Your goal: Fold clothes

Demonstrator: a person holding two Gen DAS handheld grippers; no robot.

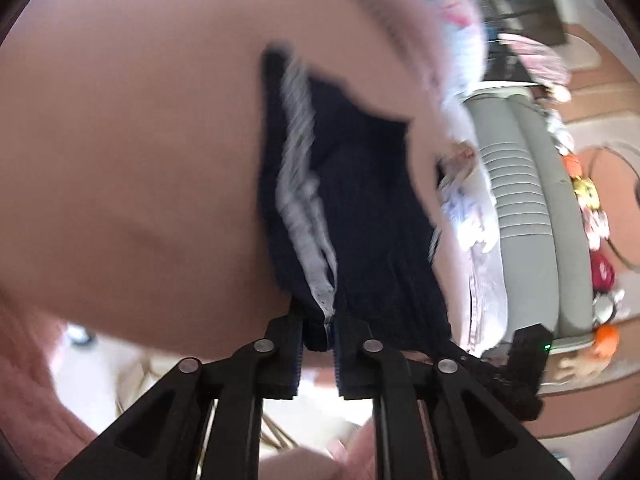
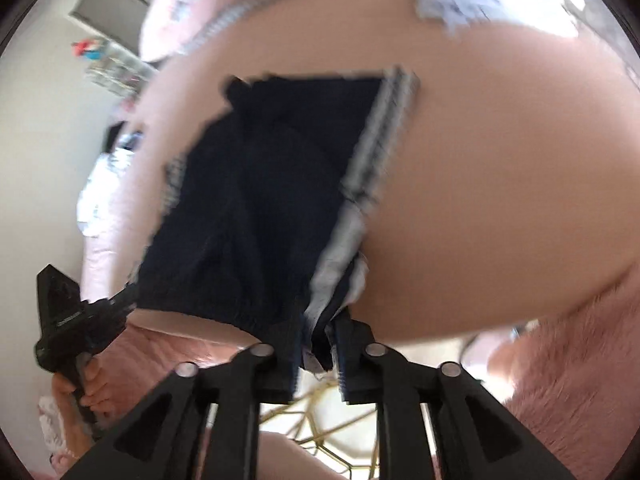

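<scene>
A pair of dark navy shorts [image 1: 360, 208] with white side stripes hangs over a pink bed sheet [image 1: 140, 140]. My left gripper [image 1: 320, 332] is shut on one corner of the waistband. In the right wrist view the shorts [image 2: 260, 200] spread out over the pink sheet [image 2: 500, 200], and my right gripper [image 2: 318, 344] is shut on the striped waistband corner. The left gripper [image 2: 80, 320] shows at the lower left of the right wrist view, held by a hand at the other waistband end. The right gripper [image 1: 520, 364] shows at the lower right of the left wrist view. Both views are motion-blurred.
A heap of light clothes [image 1: 468, 208] lies on the bed beside a grey padded headboard [image 1: 520, 208] with plush toys [image 1: 592, 208]. A fluffy pink blanket [image 2: 568, 360] hangs at the bed's edge. A gold wire frame [image 2: 320, 432] stands below.
</scene>
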